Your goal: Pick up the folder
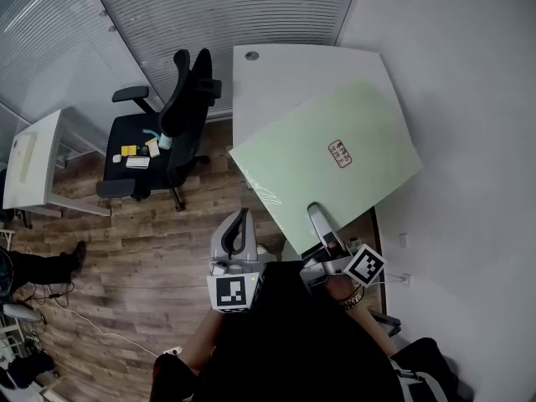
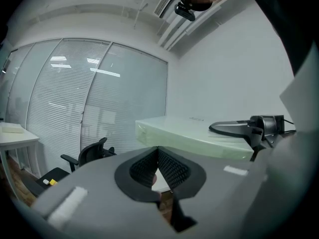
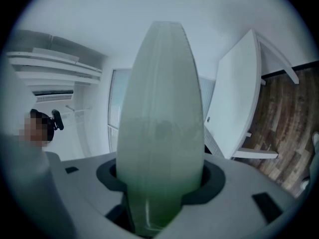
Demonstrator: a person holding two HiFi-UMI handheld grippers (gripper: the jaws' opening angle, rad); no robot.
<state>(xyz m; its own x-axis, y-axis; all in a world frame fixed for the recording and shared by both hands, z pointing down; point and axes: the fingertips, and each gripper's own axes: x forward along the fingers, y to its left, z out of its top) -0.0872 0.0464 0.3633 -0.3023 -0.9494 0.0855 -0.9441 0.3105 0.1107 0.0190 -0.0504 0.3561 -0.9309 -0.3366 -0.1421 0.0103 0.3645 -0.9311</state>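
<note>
1. Where the right gripper (image 1: 316,218) meets the near edge of the folder (image 1: 327,162), we find its jaws clamped on that edge; the right gripper view shows the pale green sheet (image 3: 162,133) filling the gap between them.
2. We record the folder lying roughly flat over the white desk (image 1: 276,74), label (image 1: 340,153) facing up. We cannot tell whether its far part touches the desktop.
3. Its left corner overhangs the desk's left edge, above the wood floor (image 1: 142,249). Its right corner comes near the wall (image 1: 469,99), so we note little room on that side.
4. We find the left gripper (image 1: 241,224) beside the folder's near left edge and apart from it. Its jaws are pressed together at the tips (image 2: 158,156) with nothing between them.
5. From the left gripper view, we see the folder's edge (image 2: 199,136) side-on, with the right gripper (image 2: 249,128) at its right end.
6. We note an office chair (image 1: 180,115) left of the desk, well apart from the folder, with open floor between it and the person.
</note>
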